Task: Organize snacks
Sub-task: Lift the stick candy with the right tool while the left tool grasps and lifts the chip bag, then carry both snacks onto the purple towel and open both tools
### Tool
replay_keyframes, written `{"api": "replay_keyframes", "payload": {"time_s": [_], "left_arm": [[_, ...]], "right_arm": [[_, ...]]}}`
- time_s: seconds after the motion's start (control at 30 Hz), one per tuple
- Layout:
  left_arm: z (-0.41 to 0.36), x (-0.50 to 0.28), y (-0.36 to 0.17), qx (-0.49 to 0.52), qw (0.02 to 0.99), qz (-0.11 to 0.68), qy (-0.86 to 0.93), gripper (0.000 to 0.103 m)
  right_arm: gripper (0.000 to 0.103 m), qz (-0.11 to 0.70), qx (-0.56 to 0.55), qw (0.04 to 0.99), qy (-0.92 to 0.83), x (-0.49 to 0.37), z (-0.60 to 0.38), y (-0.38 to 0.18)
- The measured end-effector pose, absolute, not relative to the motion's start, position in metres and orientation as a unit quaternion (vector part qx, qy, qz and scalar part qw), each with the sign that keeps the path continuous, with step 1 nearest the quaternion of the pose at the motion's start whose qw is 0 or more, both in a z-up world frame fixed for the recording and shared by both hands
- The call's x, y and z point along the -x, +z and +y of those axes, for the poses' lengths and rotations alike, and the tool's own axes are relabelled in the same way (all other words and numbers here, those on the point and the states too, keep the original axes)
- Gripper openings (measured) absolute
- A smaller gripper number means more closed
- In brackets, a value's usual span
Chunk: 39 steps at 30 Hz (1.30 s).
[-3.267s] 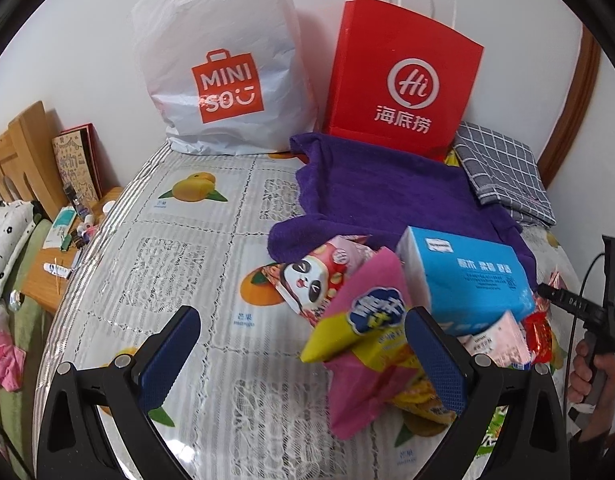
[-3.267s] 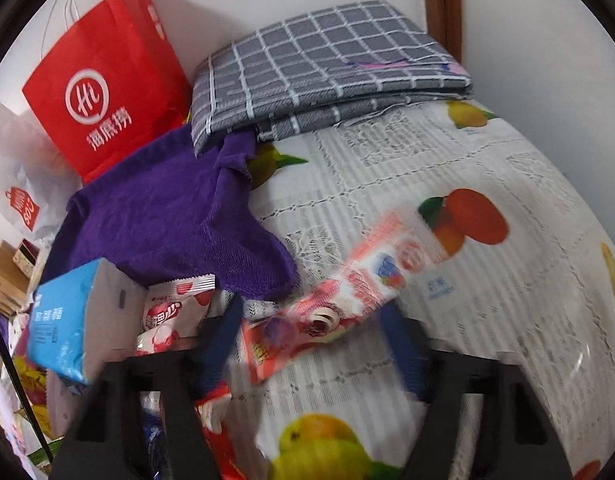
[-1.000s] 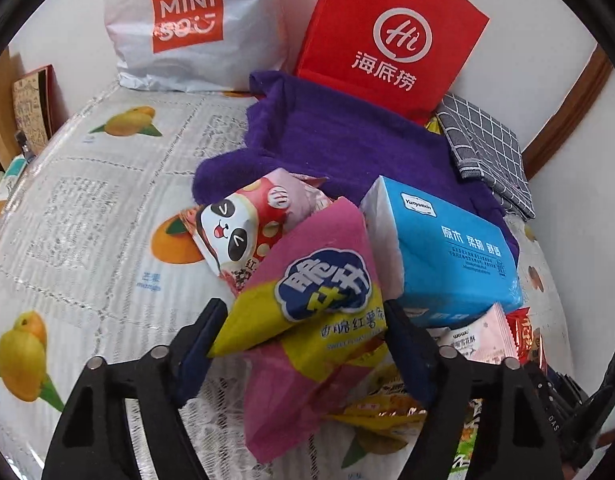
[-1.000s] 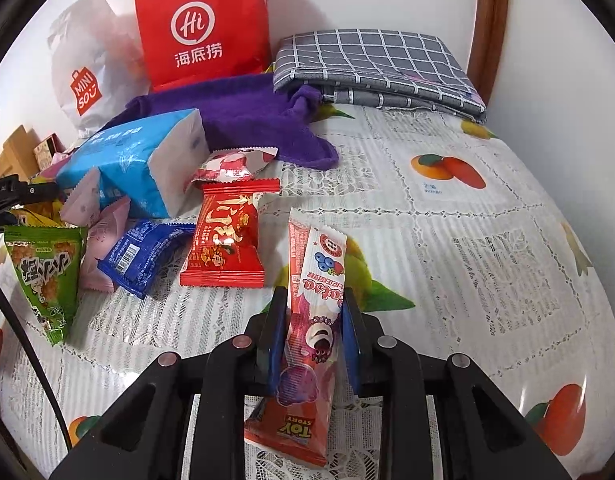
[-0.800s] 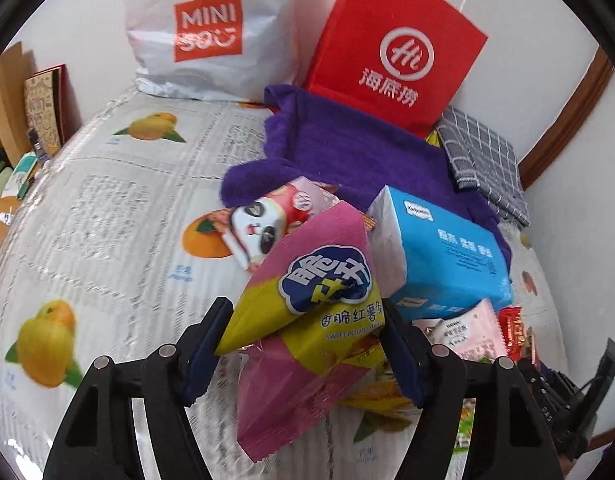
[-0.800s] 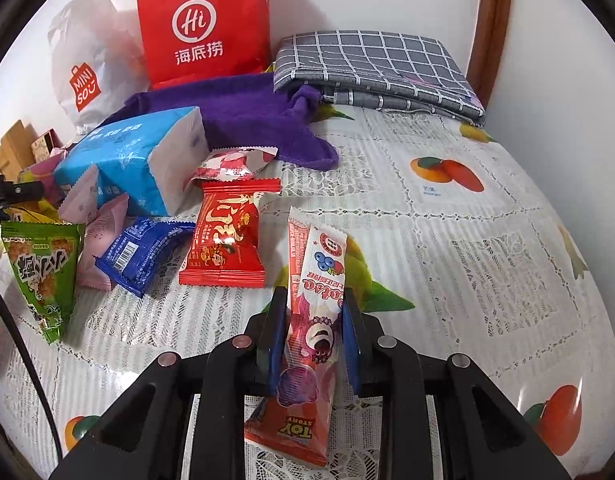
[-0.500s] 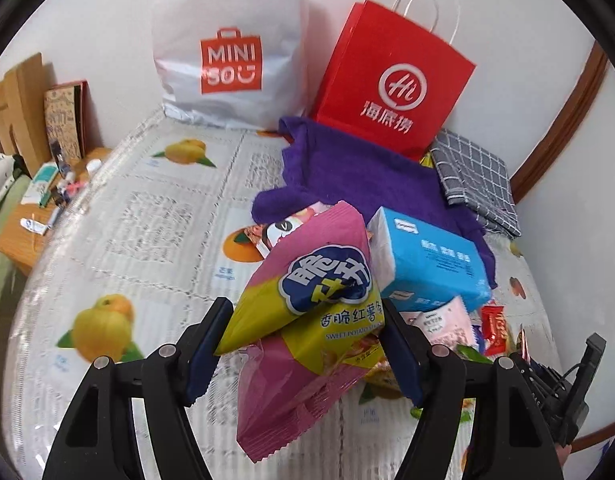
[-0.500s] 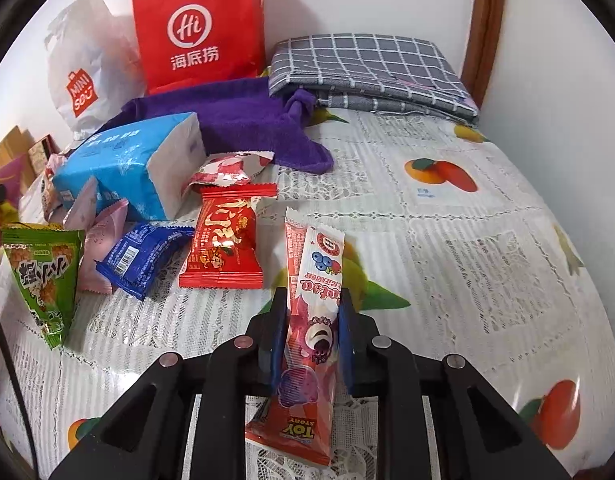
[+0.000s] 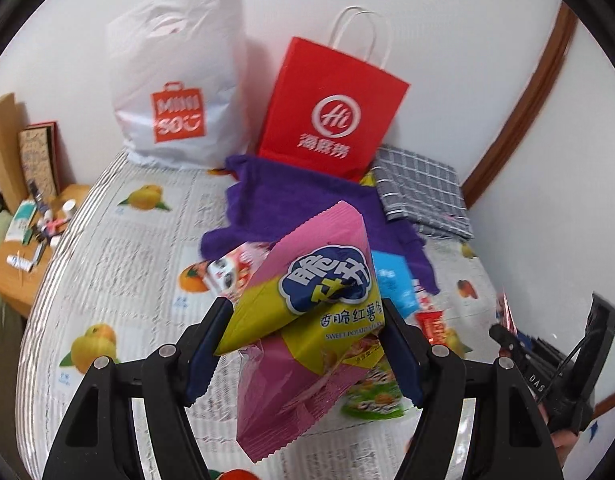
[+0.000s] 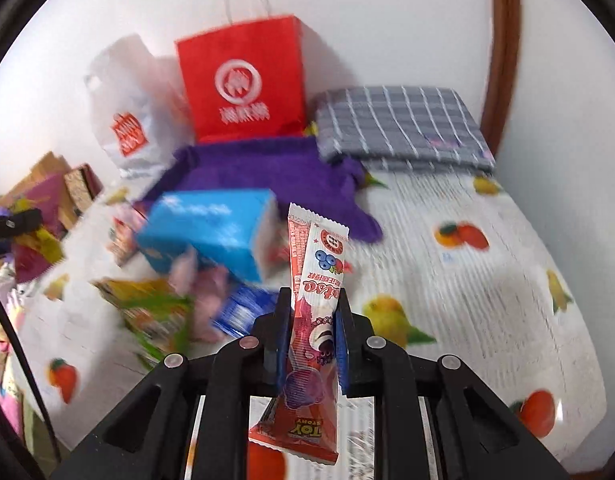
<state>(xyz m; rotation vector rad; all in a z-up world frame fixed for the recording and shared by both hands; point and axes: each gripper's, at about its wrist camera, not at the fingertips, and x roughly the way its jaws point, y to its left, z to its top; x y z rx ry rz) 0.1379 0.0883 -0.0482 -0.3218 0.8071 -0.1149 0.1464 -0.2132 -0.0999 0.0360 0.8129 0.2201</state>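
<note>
Counted two shopping bags at the wall: one white plastic bag point(image 9: 175, 92), one red paper bag point(image 9: 331, 108); one purple towel point(image 9: 291, 204); one folded checked cloth point(image 9: 421, 192); one blue tissue pack point(image 10: 211, 232); two grippers, each carrying one snack: pink-and-yellow chip bag point(image 9: 307, 320), long red stick packet point(image 10: 313, 320); loose packets on the cover too blurred to count.

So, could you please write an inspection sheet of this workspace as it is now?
Surface: fruit-printed white lace cover.
Job's things: pink-and-yellow sweet potato chip bag; long red-and-white wafer stick packet.
Clutter: blue tissue pack, purple towel, grey checked folded cloth, loose snacks.
Grippers: left gripper shut on the bag; right gripper shut on the packet.
Cables: black cable.
Surroundings: red paper bag, white plastic bag, white wall.
</note>
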Motion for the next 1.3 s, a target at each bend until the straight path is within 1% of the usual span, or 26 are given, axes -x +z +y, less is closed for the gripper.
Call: {"api": "replay_keyframes", "payload": {"time_s": [0.23, 0.4, 0.9, 1.07, 1.3], "left_arm": [[0.072, -0.158, -0.026, 0.146, 0.909, 0.383, -0.077, 0.071], [0.070, -0.177, -0.013, 0.136, 0.911, 0.380, -0.084, 0.071], [0.075, -0.227, 0.006, 0.116, 0.919, 0.369, -0.073, 0.071], [0.084, -0.248, 0.005, 0.128, 0.914, 0.377, -0.078, 0.071], [0.095, -0.277, 0.000, 0.118, 0.915, 0.382, -0.062, 0.071]], "right_arm": [[0.019, 0.346, -0.030, 0.924, 0.160, -0.163, -0.185, -0.031], [0.019, 0.325, -0.020, 0.930, 0.168, -0.179, -0.172, -0.009], [0.019, 0.330, 0.004, 0.926, 0.184, -0.261, -0.150, 0.004], [0.019, 0.331, -0.009, 0.924, 0.192, -0.283, -0.148, 0.003], [0.019, 0.327, -0.030, 0.925, 0.191, -0.319, -0.153, 0.001]]}}
